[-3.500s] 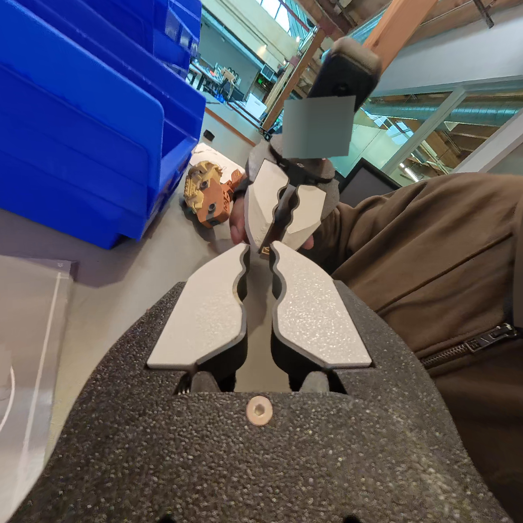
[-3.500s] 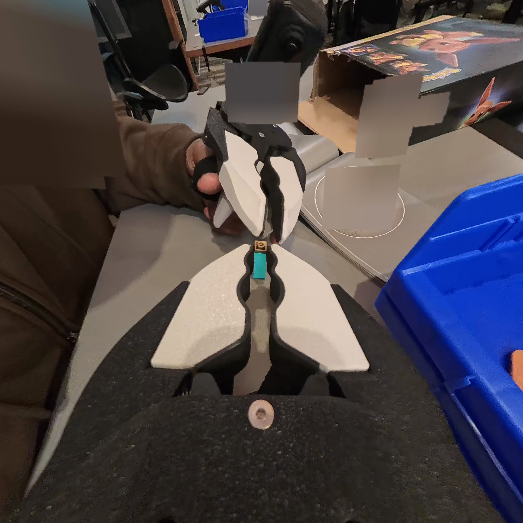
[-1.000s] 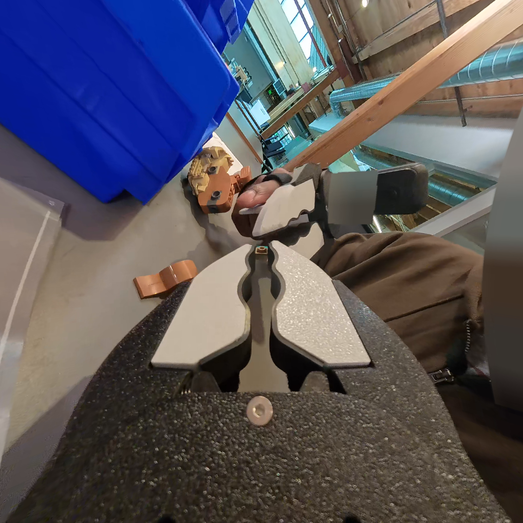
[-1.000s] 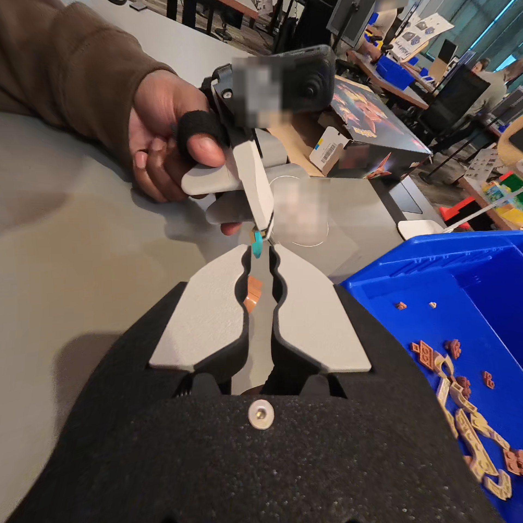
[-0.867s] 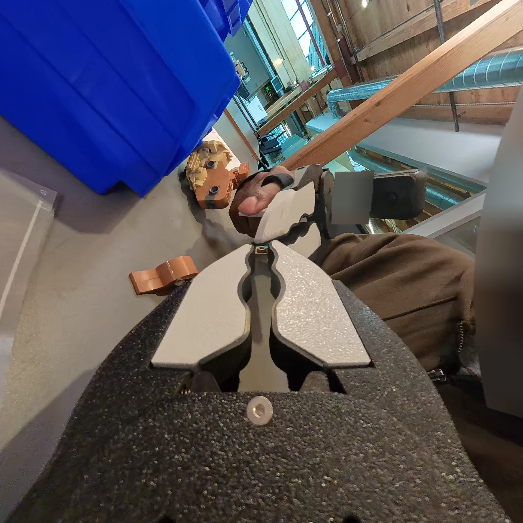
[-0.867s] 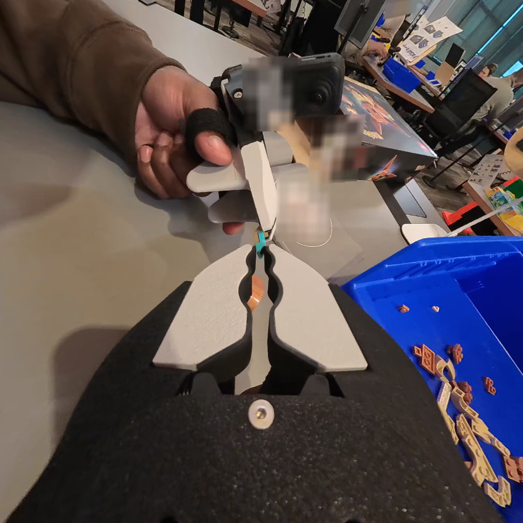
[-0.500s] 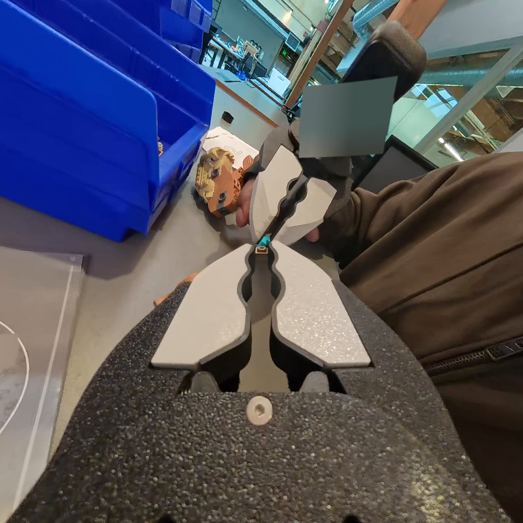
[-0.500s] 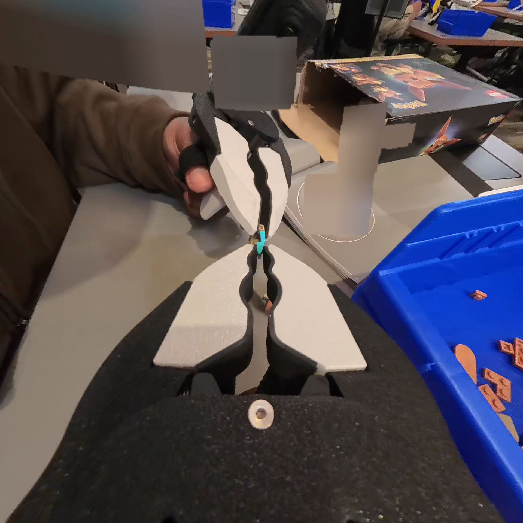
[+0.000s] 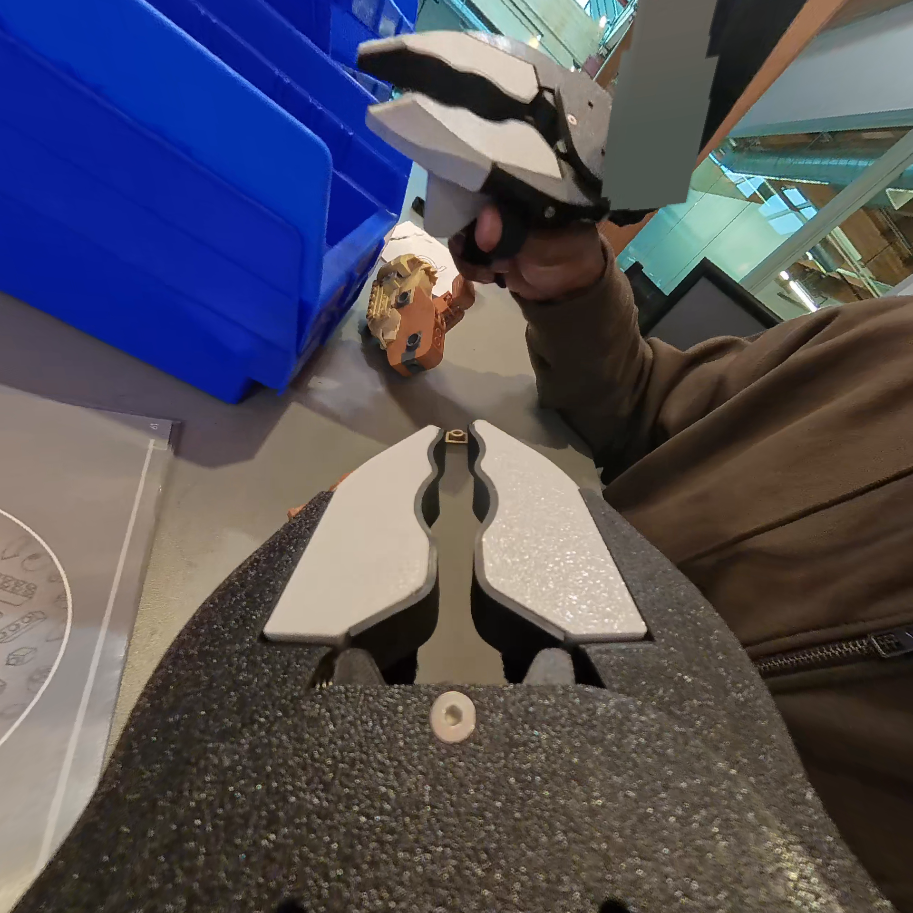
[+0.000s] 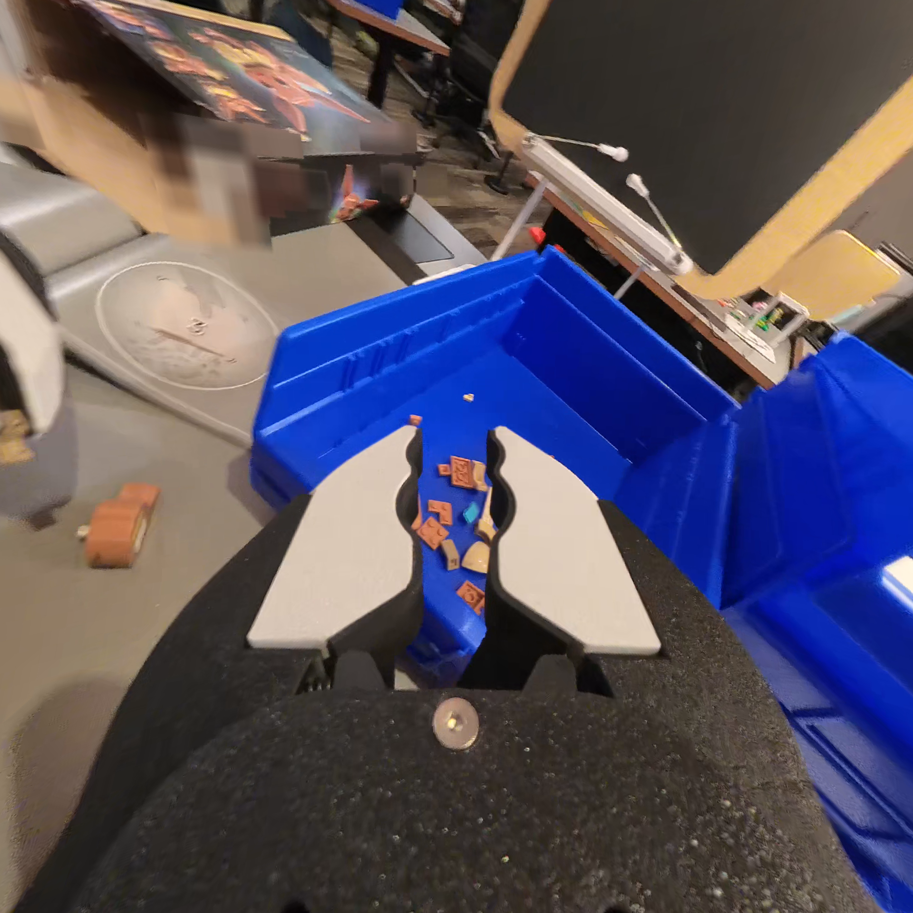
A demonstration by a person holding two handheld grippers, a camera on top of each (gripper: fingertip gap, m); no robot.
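Grey table (image 9: 237, 494) underneath everything. Two large blue bins, the near one (image 10: 568, 346) open-topped and scattered inside with small orange-brown and tan toy-brick plates (image 10: 462, 472) plus one teal tile (image 10: 471, 514). Printed cardboard box (image 10: 237, 74) lying at the far end of the table, blurred. Transparent sheet (image 9: 74, 568) with a white circle flat at the table's left. Brown sleeve (image 9: 741, 420) filling the right of the left wrist view.

Right gripper (image 10: 453, 431) up over the near bin, tips aimed down into it, jaws standing apart with only bin floor showing between them.

Left gripper (image 9: 457, 435) low over the table, jaws narrow and pinched on a tiny tan brick (image 9: 457, 436) right at the tips, its round stud facing up toward the camera; too small to make out a long axis.

Partly built orange-and-tan brick model (image 9: 410, 321) resting on the table beside the bin. Small orange-brown brick assembly (image 10: 118, 526) lying loose on the table, left of the near bin.
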